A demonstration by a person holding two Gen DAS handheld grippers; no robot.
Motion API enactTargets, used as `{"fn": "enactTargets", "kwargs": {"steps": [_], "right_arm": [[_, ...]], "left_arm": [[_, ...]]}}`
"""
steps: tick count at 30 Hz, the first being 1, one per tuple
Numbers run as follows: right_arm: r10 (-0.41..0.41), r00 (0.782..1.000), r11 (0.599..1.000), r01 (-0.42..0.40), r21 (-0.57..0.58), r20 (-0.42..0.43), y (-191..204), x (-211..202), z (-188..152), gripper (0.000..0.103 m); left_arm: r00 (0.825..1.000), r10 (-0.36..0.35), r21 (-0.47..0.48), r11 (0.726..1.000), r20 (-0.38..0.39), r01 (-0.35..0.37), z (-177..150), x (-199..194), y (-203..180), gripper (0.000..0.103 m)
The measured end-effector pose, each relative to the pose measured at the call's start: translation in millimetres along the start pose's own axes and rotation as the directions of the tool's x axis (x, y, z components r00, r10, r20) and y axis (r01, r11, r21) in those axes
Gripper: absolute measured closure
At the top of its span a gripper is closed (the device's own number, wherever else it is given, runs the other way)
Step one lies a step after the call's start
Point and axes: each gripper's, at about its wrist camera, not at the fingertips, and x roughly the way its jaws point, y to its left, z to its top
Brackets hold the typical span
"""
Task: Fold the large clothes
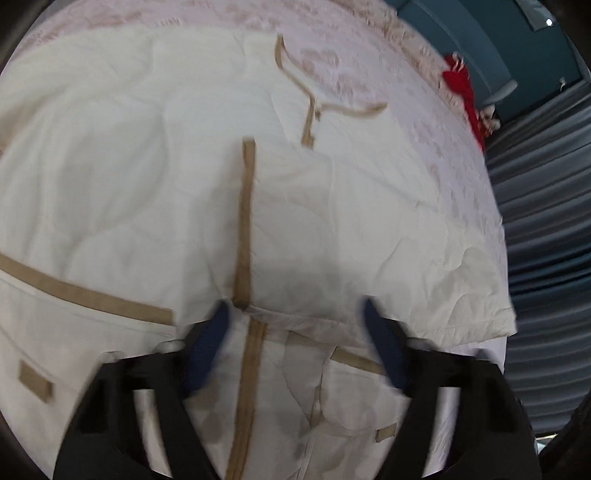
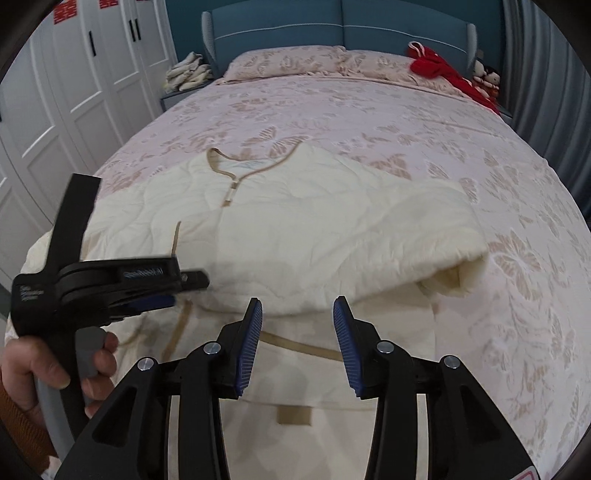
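A large cream quilted garment (image 1: 147,166) with tan trim lies on the bed; it also shows in the right wrist view (image 2: 314,229). One sleeve (image 2: 424,251) is folded across the body, its open cuff pointing right. My left gripper (image 1: 295,314) is open just above the folded edge by the tan front strip (image 1: 245,229), holding nothing. It shows from the side at the left of the right wrist view (image 2: 184,288). My right gripper (image 2: 297,314) is open and empty, hovering over the garment's lower part near a tan pocket patch (image 2: 293,413).
The bed (image 2: 369,122) has a pink butterfly-pattern cover, with pillows at the blue headboard (image 2: 332,22). A red garment (image 2: 439,70) and small dolls lie at the far right corner. White wardrobe doors (image 2: 74,74) stand left; grey curtains (image 1: 546,221) hang right.
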Motion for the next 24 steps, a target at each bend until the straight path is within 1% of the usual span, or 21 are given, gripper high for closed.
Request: {"fn": "enactTargets", "kwargs": {"steps": [1, 2, 3, 4, 6, 7, 8, 9, 10, 11, 13, 14, 15, 16, 17, 18, 20, 22, 24], "right_arm": [[-0.004, 1.000, 1.000, 0.004, 0.000, -0.005, -2.8, 0.5, -1.7, 0.062], [-0.012, 1.000, 1.000, 0.012, 0.000, -0.008, -5.8, 1.0, -3.3, 0.062], [-0.021, 1.000, 1.000, 0.021, 0.002, -0.011, -9.1, 1.4, -4.4, 0.062], [-0.026, 1.000, 1.000, 0.026, 0.004, -0.012, -11.5, 1.5, -4.8, 0.062], [-0.037, 0.999, 0.999, 0.037, 0.018, -0.020, -20.5, 3.0, -6.4, 0.062], [-0.044, 0.999, 0.999, 0.045, 0.025, -0.023, -25.8, 3.6, -7.3, 0.062], [-0.050, 0.998, 0.998, 0.050, 0.030, -0.025, -29.3, 3.9, -7.9, 0.062], [-0.056, 0.998, 0.998, 0.058, 0.040, -0.030, -34.9, 5.2, -8.9, 0.062], [-0.056, 0.998, 0.997, 0.058, 0.051, -0.033, -38.0, 6.3, -9.2, 0.062], [-0.051, 0.998, 0.996, 0.054, 0.065, -0.036, -40.8, 7.9, -9.6, 0.062], [-0.030, 0.998, 0.993, 0.035, 0.110, -0.048, -48.2, 15.2, -9.7, 0.060], [-0.028, 0.998, 0.990, 0.035, 0.137, -0.054, -52.5, 19.8, -9.9, 0.060], [-0.029, 0.998, 0.988, 0.037, 0.153, -0.055, -54.6, 21.4, -9.9, 0.060], [-0.024, 0.998, 0.984, 0.033, 0.177, -0.054, -58.0, 22.7, -10.1, 0.060], [-0.013, 0.998, 0.980, 0.023, 0.200, -0.053, -61.3, 23.7, -9.8, 0.060], [-0.004, 0.999, 0.977, 0.016, 0.215, -0.053, -63.5, 24.7, -9.4, 0.058], [0.011, 0.998, 0.968, 0.003, 0.250, -0.055, -70.3, 31.3, -7.2, 0.057], [0.007, 0.998, 0.966, 0.010, 0.259, -0.065, -72.7, 38.8, -3.6, 0.057], [-0.033, 0.998, 0.969, 0.047, 0.242, -0.062, -72.6, 45.6, 2.2, 0.057]], "left_arm": [[1.000, 0.025, 0.014, 1.000, -0.017, -0.025, -0.9, 6.4, -2.3, 0.070], [0.999, 0.023, 0.025, 0.999, -0.023, -0.023, -0.6, 7.6, -1.7, 0.085], [1.000, 0.018, 0.051, 0.999, -0.022, -0.017, 0.0, 7.6, -3.5, 0.092], [1.000, 0.021, 0.072, 0.997, -0.013, -0.020, 2.5, 4.4, -4.0, 0.094], [0.996, 0.075, 0.130, 0.988, 0.046, -0.081, 8.3, -8.2, -6.6, 0.096], [0.986, 0.128, 0.177, 0.973, 0.107, -0.146, 13.3, -19.5, -8.0, 0.096], [0.968, 0.185, 0.220, 0.950, 0.172, -0.221, 18.5, -31.3, -7.3, 0.096], [0.953, 0.221, 0.244, 0.932, 0.208, -0.270, 22.1, -38.3, -4.6, 0.096], [0.926, 0.281, 0.270, 0.899, 0.254, -0.346, 26.8, -47.7, 1.3, 0.096], [0.904, 0.321, 0.280, 0.874, 0.283, -0.398, 29.3, -54.7, 9.0, 0.096], [0.879, 0.372, 0.268, 0.851, 0.299, -0.451, 32.9, -61.5, 28.6, 0.096], [0.876, 0.386, 0.253, 0.852, 0.290, -0.459, 34.2, -61.8, 41.5, 0.096], [0.879, 0.389, 0.241, 0.857, 0.277, -0.456, 35.3, -59.8, 48.6, 0.096], [0.890, 0.382, 0.216, 0.874, 0.249, -0.436, 34.4, -58.2, 58.8, 0.096], [0.897, 0.374, 0.203, 0.884, 0.235, -0.421, 33.3, -57.6, 63.7, 0.096], [0.899, 0.371, 0.198, 0.887, 0.233, -0.417, 30.9, -57.0, 65.5, 0.096], [0.889, 0.387, 0.213, 0.873, 0.244, -0.438, 25.2, -55.1, 66.2, 0.096], [0.882, 0.404, 0.214, 0.864, 0.244, -0.455, 22.7, -48.4, 66.5, 0.096], [0.877, 0.414, 0.211, 0.860, 0.243, -0.465, 22.6, -43.6, 68.7, 0.095]]}}
